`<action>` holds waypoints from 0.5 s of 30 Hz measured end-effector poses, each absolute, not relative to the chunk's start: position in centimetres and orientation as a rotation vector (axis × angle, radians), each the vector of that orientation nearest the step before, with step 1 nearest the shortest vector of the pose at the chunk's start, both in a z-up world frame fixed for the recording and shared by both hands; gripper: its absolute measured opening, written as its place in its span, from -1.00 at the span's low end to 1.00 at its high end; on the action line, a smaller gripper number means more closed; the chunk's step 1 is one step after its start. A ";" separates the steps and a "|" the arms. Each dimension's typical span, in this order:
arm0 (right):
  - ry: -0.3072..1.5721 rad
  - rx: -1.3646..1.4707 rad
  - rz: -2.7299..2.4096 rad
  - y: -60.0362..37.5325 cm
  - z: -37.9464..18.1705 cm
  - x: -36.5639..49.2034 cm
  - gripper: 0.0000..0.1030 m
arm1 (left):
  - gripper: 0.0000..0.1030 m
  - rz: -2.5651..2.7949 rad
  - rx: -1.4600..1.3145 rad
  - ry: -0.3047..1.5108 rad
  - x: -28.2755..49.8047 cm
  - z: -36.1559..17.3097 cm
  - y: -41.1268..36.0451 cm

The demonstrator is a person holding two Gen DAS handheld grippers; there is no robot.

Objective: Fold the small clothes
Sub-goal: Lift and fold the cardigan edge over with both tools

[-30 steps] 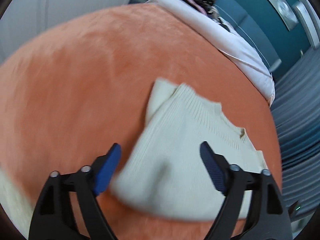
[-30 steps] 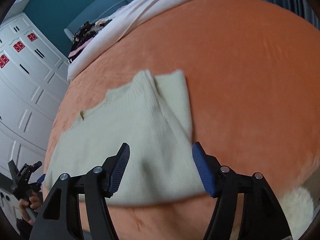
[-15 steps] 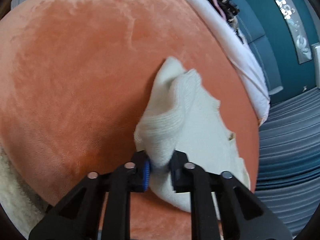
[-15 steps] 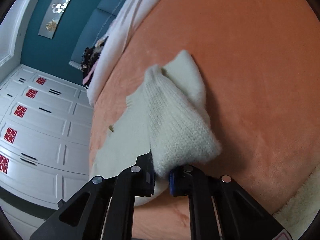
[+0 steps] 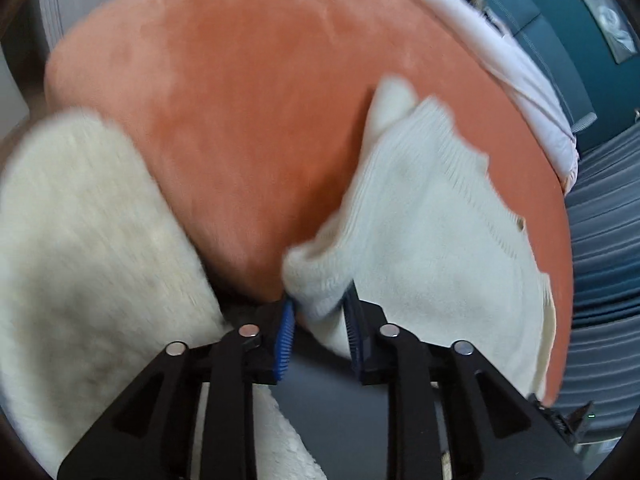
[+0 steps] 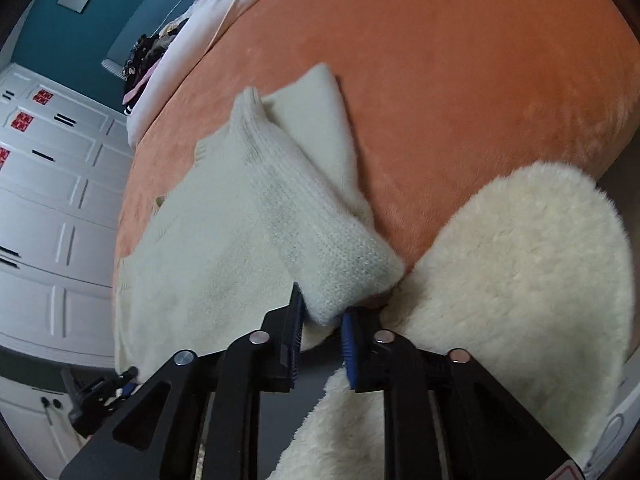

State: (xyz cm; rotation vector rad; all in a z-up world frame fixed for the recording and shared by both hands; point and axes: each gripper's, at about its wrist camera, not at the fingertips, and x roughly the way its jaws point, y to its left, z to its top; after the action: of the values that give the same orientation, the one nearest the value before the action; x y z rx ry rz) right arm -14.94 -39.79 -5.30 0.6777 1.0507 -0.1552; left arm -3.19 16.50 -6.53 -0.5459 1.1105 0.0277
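A cream knitted sweater [image 5: 432, 224] lies on an orange plush bed cover [image 5: 248, 112]. My left gripper [image 5: 318, 312] is shut on its near edge, which bunches up between the blue pads. The sweater also shows in the right wrist view [image 6: 224, 248], where my right gripper [image 6: 322, 320] is shut on the other near corner of the folded hem. Both held corners are lifted and drawn past the bed's near edge. One sleeve [image 6: 320, 120] lies folded on the body.
A fluffy cream rug [image 5: 88, 248] lies on the floor below the bed's near edge, also in the right wrist view [image 6: 520, 272]. A white duvet [image 5: 512, 60] and dark clothes [image 6: 148, 52] sit at the bed's far end. White wardrobe doors [image 6: 48, 184] stand at left.
Both grippers closed on the sweater's near edge, then pulled it back toward the bed's near edge. The rug has come into view.
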 end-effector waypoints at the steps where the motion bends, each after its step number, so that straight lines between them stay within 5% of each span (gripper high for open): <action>1: 1.035 0.639 -0.144 -39.7 -4.3 -14.5 -0.47 | -0.17 0.038 -0.507 1.054 -2.9 -5.0 16.5; 3: 1.010 0.607 -0.111 -39.5 -3.1 -12.8 -0.41 | 0.38 0.047 -0.443 0.932 -2.0 -2.1 16.5; 5: 1.003 0.545 -0.089 -38.7 -2.7 -10.3 -0.25 | 0.53 0.000 -0.408 0.866 0.4 -0.2 15.7; 15: 1.124 0.395 -0.347 -40.4 -4.2 -15.5 0.08 | 0.56 -0.085 -0.400 0.981 4.4 -2.0 13.8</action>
State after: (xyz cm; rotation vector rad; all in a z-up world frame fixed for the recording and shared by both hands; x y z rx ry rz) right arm -15.55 -40.39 -4.18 0.3952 1.1236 -0.3471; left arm 4.41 13.75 -2.04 -0.4001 0.9806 -0.0855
